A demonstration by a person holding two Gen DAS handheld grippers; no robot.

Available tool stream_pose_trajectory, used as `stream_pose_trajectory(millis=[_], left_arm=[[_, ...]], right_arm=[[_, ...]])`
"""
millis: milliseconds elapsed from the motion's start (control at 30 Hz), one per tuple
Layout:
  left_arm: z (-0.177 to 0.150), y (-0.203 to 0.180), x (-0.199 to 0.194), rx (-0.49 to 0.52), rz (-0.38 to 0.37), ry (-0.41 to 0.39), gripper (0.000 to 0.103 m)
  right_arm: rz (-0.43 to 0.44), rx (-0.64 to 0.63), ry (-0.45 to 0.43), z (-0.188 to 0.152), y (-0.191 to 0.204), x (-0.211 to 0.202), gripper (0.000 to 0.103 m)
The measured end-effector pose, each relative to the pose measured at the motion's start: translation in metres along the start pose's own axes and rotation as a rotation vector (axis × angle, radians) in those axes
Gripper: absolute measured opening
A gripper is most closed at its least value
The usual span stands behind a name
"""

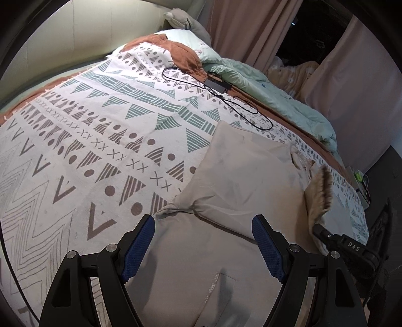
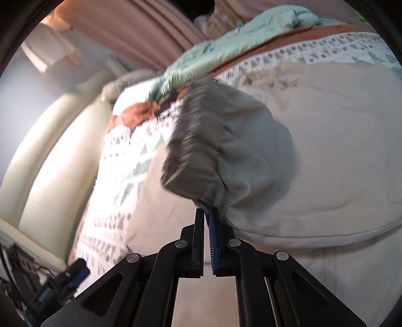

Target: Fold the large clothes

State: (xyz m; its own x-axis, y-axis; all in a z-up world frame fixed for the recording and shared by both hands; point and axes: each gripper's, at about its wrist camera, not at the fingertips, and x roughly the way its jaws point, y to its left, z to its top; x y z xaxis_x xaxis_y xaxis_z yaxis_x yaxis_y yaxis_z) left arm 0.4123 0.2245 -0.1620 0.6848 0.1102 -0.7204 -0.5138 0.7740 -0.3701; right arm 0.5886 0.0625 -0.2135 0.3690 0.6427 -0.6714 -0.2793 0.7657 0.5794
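Beige garment [image 1: 241,173] lies lengthwise across the bed, right gripper [image 2: 208,210] jaws pinching its cuff, left gripper [image 1: 203,221] agape.

A white woven bedspread [image 1: 83,140] printed with grey and teal triangles, dots, crosses and chevrons is spread flat across the bed. A rust-brown blanket [image 1: 181,54] is seen along its far edge, and a crumpled pale mint-green quilt [image 1: 276,95] is heaped beyond that. A black power adapter [image 1: 218,84] with its looped black cable [image 1: 241,110] is laid on the bedspread near the quilt. A grey plush toy [image 1: 184,21] is propped at the head of the bed against a padded cream headboard [image 1: 75,32]. Dusty-pink pleated curtains [image 1: 256,27] are hung behind the bed.
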Motion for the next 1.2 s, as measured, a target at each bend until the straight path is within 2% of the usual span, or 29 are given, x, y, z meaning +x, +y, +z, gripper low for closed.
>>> stream_pose_trajectory(millis=[33, 67, 100, 167, 200, 300, 467, 667, 867, 1200], left_arm=[[0.0, 0.0, 0.0, -0.005, -0.001, 0.001, 0.08], [-0.001, 0.0, 0.001, -0.007, -0.002, 0.002, 0.08], [-0.001, -0.002, 0.001, -0.006, -0.004, 0.001, 0.08], [-0.003, -0.008, 0.002, 0.005, -0.005, 0.003, 0.08], [-0.005, -0.011, 0.003, 0.013, -0.006, 0.006, 0.08], [-0.009, -0.023, 0.006, 0.04, -0.01, 0.013, 0.08], [-0.015, -0.042, 0.01, 0.081, -0.014, 0.018, 0.08], [-0.021, -0.061, 0.019, 0.1, -0.029, 0.036, 0.08], [-0.026, -0.079, 0.021, 0.135, -0.025, 0.045, 0.08], [-0.032, -0.084, 0.017, 0.19, 0.024, 0.048, 0.08]], right_arm=[[0.025, 0.013, 0.028, -0.001, -0.002, 0.002, 0.01], [0.038, 0.024, 0.044, -0.001, -0.004, 0.003, 0.019], [0.031, 0.028, 0.046, 0.0, -0.006, 0.001, 0.037], [0.007, 0.033, 0.012, 0.002, -0.01, -0.011, 0.055], [0.003, 0.041, -0.009, 0.004, -0.014, -0.018, 0.057], [0.012, 0.083, -0.033, 0.007, -0.028, -0.035, 0.057], [-0.081, 0.124, -0.058, 0.013, -0.059, -0.058, 0.057], [-0.179, 0.206, -0.087, 0.021, -0.114, -0.091, 0.057], [-0.249, 0.373, -0.149, 0.022, -0.181, -0.134, 0.057], [-0.309, 0.538, -0.236, 0.011, -0.272, -0.194, 0.055]])
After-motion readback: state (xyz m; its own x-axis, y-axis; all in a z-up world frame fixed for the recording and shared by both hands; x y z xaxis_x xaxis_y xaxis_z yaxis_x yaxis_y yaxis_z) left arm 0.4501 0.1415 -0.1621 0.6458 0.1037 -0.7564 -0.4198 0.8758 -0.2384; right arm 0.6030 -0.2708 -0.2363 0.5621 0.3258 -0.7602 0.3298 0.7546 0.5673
